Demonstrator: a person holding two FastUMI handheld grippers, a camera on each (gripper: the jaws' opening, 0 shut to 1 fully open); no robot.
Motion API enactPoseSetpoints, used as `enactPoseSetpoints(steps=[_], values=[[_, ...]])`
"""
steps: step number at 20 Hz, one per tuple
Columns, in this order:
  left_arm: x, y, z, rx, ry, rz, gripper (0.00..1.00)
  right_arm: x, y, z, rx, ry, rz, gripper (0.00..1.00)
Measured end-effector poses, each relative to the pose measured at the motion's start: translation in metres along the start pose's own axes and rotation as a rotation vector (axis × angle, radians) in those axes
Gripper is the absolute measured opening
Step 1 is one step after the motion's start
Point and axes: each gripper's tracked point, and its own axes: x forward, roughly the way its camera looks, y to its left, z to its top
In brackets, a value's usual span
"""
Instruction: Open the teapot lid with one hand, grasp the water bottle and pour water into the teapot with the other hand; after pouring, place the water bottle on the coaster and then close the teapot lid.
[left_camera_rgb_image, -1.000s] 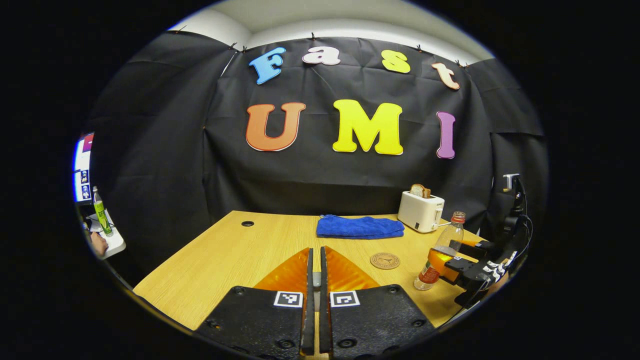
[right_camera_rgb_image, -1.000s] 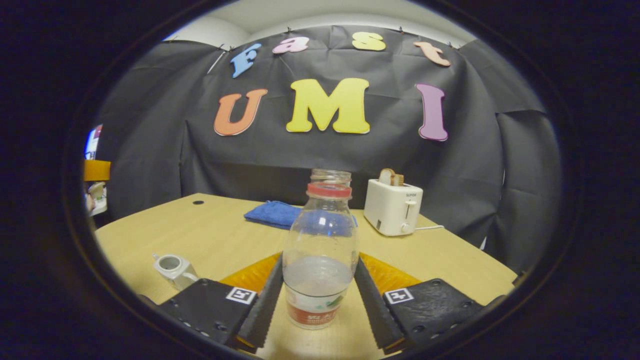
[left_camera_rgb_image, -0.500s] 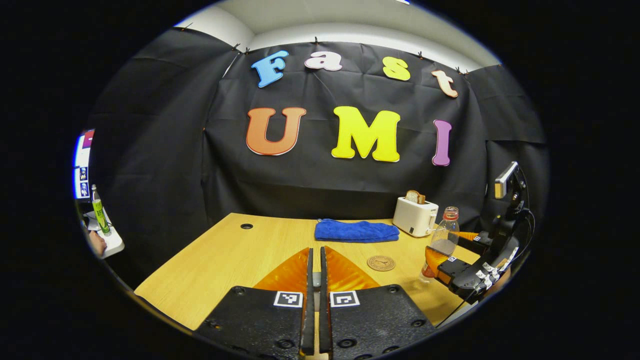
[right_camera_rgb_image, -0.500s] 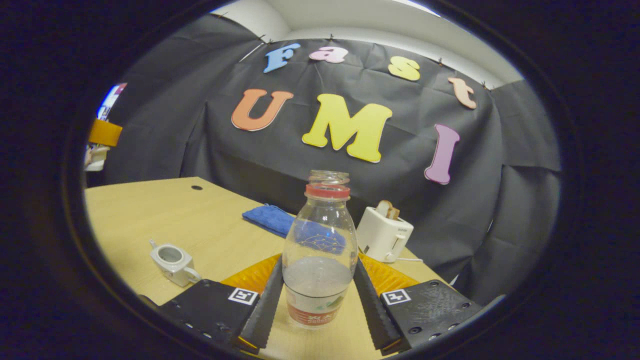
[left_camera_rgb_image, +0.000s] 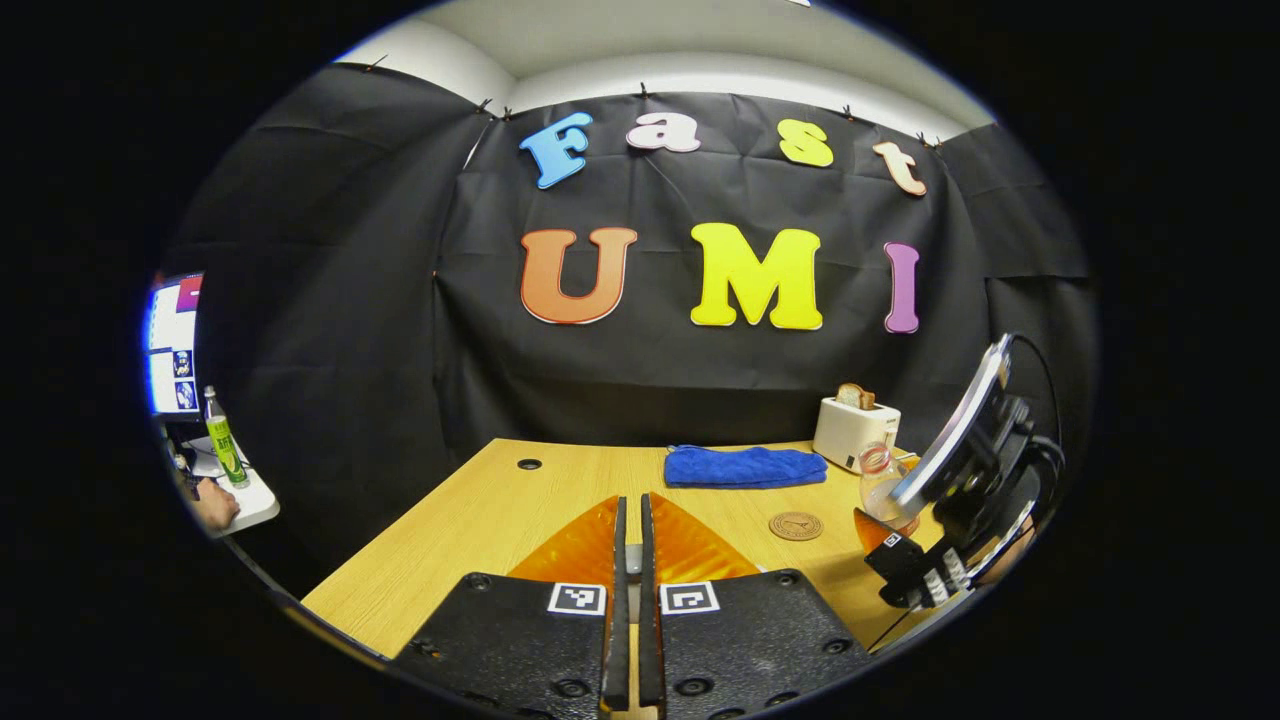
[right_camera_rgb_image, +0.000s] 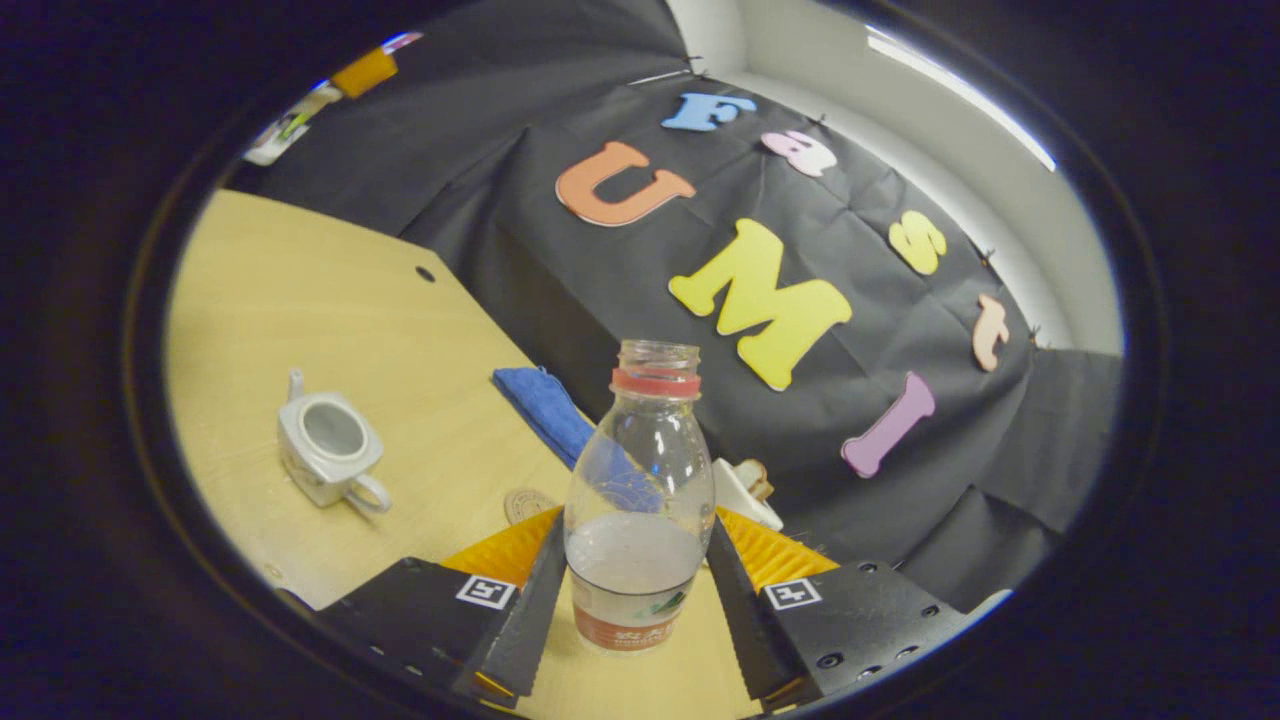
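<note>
Half-full uncapped water bottle (right_camera_rgb_image: 640, 500) clamped by right tool (right_camera_rgb_image: 632, 590), teapot (right_camera_rgb_image: 328, 450) lidless, left tool (left_camera_rgb_image: 628, 610) nearly closed

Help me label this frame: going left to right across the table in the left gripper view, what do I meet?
Blue towel → coaster → toaster → water bottle held in the right gripper.

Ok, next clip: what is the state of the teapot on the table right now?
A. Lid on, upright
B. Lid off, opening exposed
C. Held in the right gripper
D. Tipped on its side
B. In the right gripper view the teapot stands on the table with its round opening bare, while the right gripper clamps the water bottle.
</note>
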Motion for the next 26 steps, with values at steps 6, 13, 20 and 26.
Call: enactPoseSetpoints(steps=[6, 13, 20, 26], values=[[0.002, 0.008, -0.006, -0.016, 0.017, 0.001, 0.06, 0.014, 0.009, -0.008, -0.357, -0.003, -0.115, 0.75], [0.002, 0.006, -0.008, 0.002, 0.026, -0.006, 0.06, 0.011, 0.019, 0.009, -0.597, -0.073, -0.183, 0.75], [0.002, 0.007, -0.011, 0.025, 0.037, -0.005, 0.06, 0.010, 0.027, 0.017, -0.791, -0.133, -0.197, 0.77], [0.003, 0.006, -0.012, 0.049, 0.044, -0.001, 0.06, 0.006, 0.031, 0.030, -0.939, -0.175, -0.219, 0.75]])
